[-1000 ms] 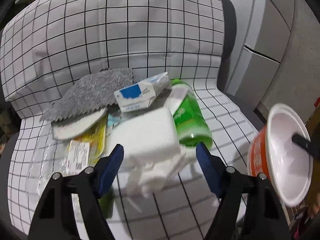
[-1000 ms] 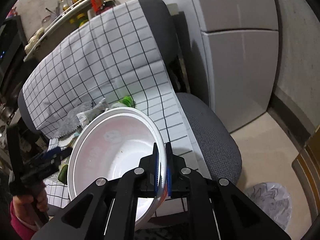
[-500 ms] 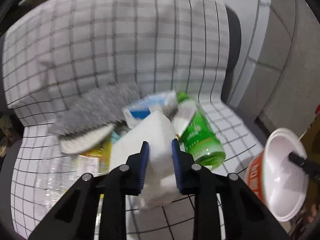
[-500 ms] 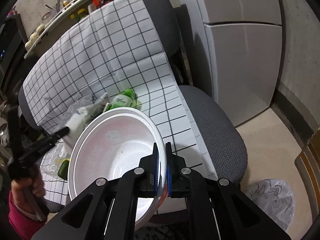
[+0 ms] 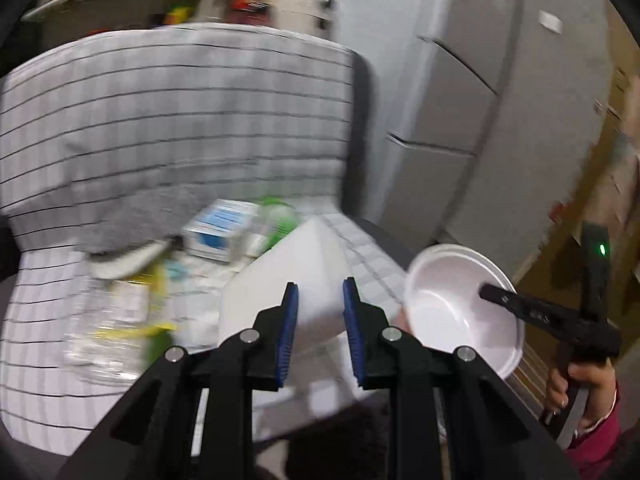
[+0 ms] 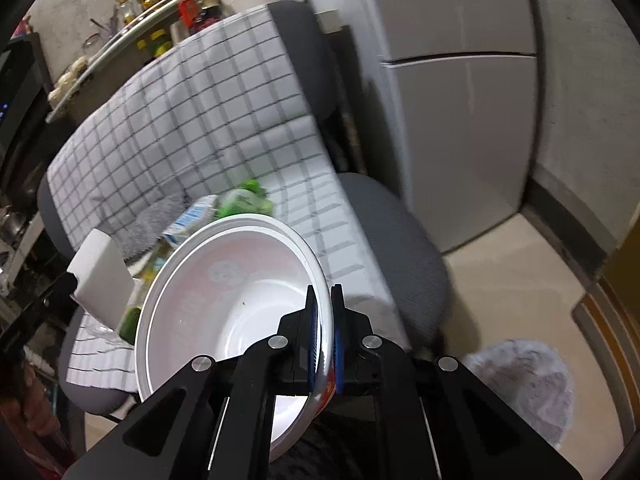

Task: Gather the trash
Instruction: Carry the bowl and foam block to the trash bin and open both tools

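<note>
My left gripper (image 5: 319,298) is shut on a white foam block (image 5: 292,280) and holds it above the chair seat; the block also shows in the right wrist view (image 6: 102,276). My right gripper (image 6: 325,308) is shut on the rim of a white instant-noodle bowl (image 6: 240,280) with an orange outside, held off the chair's right side; the bowl also shows in the left wrist view (image 5: 460,304). More trash lies on the checked cloth (image 5: 160,120): a blue-and-white carton (image 5: 218,228), a green bottle (image 6: 244,200), a grey cloth (image 5: 132,212), yellow wrappers (image 5: 120,304).
A grey office chair (image 6: 400,232) carries the checked cover. A grey fridge (image 6: 460,100) stands to the right. A white bag with dark print (image 6: 524,384) lies on the beige floor at lower right. A cluttered shelf (image 6: 132,12) runs behind the chair.
My left gripper closed on the foam block, lifted it off the pile and swung it right toward the bowl. The right gripper kept hold of the bowl, shifting slightly.
</note>
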Demonstrator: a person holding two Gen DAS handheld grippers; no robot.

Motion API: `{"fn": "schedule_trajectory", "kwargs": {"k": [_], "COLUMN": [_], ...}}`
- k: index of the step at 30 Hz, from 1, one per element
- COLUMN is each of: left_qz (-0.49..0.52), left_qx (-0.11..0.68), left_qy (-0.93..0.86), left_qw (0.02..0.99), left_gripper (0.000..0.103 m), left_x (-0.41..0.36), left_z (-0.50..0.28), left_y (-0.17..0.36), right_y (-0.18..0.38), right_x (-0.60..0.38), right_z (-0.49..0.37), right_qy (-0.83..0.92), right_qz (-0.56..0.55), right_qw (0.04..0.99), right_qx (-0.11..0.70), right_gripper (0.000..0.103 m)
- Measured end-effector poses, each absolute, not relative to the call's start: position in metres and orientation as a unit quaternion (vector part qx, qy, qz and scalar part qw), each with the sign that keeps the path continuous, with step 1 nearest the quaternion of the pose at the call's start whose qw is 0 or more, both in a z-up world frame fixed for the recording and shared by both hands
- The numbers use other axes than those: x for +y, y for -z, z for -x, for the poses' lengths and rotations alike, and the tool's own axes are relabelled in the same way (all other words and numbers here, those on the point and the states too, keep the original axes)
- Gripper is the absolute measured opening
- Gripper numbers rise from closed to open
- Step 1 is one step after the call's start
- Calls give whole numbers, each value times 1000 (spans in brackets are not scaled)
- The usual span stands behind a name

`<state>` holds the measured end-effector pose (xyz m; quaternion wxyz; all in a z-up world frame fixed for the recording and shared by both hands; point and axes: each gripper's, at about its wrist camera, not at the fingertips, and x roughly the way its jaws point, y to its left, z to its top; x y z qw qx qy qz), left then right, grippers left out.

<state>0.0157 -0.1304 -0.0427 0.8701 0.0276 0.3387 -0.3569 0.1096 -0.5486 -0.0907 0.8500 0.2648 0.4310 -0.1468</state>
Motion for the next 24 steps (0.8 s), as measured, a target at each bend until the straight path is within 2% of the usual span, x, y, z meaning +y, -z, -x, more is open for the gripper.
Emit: {"fn": "schedule_trajectory", "kwargs": {"k": [9, 17, 20, 21, 23, 24], "left_qz": [-81, -140, -153, -156, -166, -169], "left_qx": [374, 403, 423, 428, 440, 443], "left_qy": [496, 586, 603, 607, 613, 612], "left_qw": [779, 689, 659, 651, 634, 633], "left_gripper": [21, 22, 22, 24, 29, 35], "left_x": [-256, -357, -384, -391, -406, -410], "left_z": [35, 79, 91, 95, 102, 105], "left_y": [91, 130, 148, 155, 166, 168], "right_y": [113, 183, 212, 221, 234, 238], "right_x": [-615, -656, -668, -672, -678, -682], "right_z": [-15, 46, 56, 57, 64, 69], "right_qy": [274, 345, 347, 341, 336, 339], "right_qz": [-273, -312, -336, -345, -366, -375], "right_qw": [807, 737, 716, 710, 699, 696], "right_qx": [446, 491, 505, 511, 514, 510], "right_gripper": [7, 8, 13, 16, 34, 48]}}
